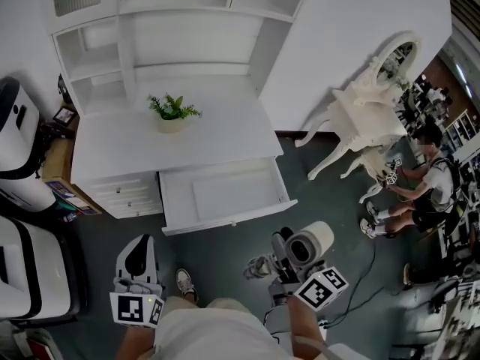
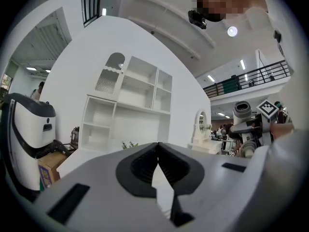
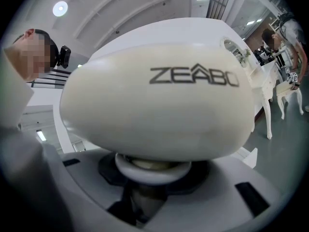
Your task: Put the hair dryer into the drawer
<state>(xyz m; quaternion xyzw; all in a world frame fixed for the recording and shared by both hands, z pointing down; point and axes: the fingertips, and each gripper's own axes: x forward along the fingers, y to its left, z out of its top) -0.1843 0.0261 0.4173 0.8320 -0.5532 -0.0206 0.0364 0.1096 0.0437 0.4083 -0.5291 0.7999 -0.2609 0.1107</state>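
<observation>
The white hair dryer (image 1: 309,244) stands upright in my right gripper (image 1: 279,256), low in the head view. Its rounded body (image 3: 154,100) fills the right gripper view, and the jaws below are shut on its handle (image 3: 145,197). The white drawer (image 1: 180,197) of the desk is pulled out and has nothing in it; it lies ahead of both grippers, between them. My left gripper (image 1: 139,259) hangs at the lower left, short of the drawer, its dark fingertips together with nothing between them (image 2: 157,151). From the left gripper view the hair dryer (image 2: 243,111) shows at the right.
A small potted plant (image 1: 172,113) sits on the desk top (image 1: 112,145) under white shelves (image 1: 187,43). White and black machines (image 1: 15,126) and a cardboard box (image 1: 58,172) stand at the left. An ornate white vanity table (image 1: 367,103), a seated person (image 1: 431,190) and floor cables (image 1: 364,270) are at the right.
</observation>
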